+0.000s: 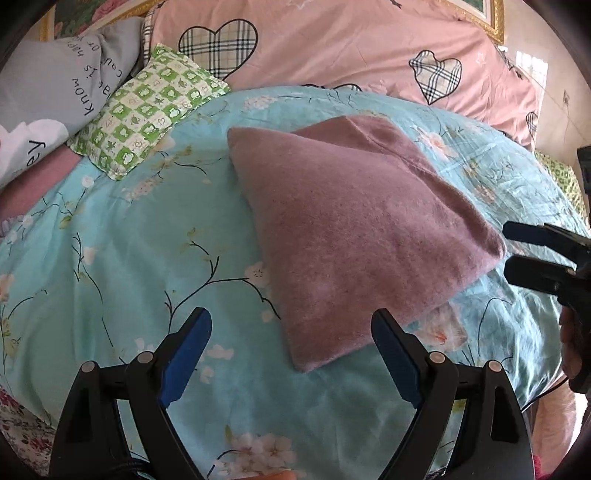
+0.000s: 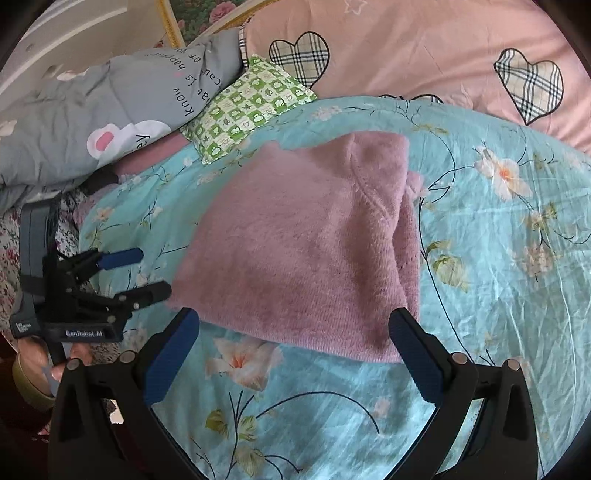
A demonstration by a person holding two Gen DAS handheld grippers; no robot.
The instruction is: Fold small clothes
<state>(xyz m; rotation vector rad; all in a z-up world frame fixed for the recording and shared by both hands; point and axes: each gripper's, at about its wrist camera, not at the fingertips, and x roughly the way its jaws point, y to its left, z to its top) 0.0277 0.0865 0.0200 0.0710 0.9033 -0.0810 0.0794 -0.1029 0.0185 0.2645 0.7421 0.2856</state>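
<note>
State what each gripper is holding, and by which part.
Nothing. Left gripper and right gripper are both open, off the folded pink garment.

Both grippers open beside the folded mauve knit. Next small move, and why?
Probably back both off. The fuzzy mauve knit garment already lies as a compact fold on the turquoise floral quilt, and left gripper and right gripper are open, holding nothing.

A turquoise floral bedspread (image 1: pixel 110 258) fills the middle and lower frame. Across the top lies a pink quilt (image 1: pixel 332 44) printed with plaid hearts. In the upper left sit a green checked pillow (image 1: pixel 147 110) and a grey lettered quilt (image 2: pixel 92 107) (its text partly legible). A gilt frame (image 1: pixel 495 22) shows at the upper right, above a pale, daylit floor (image 1: pixel 554 110).
</note>
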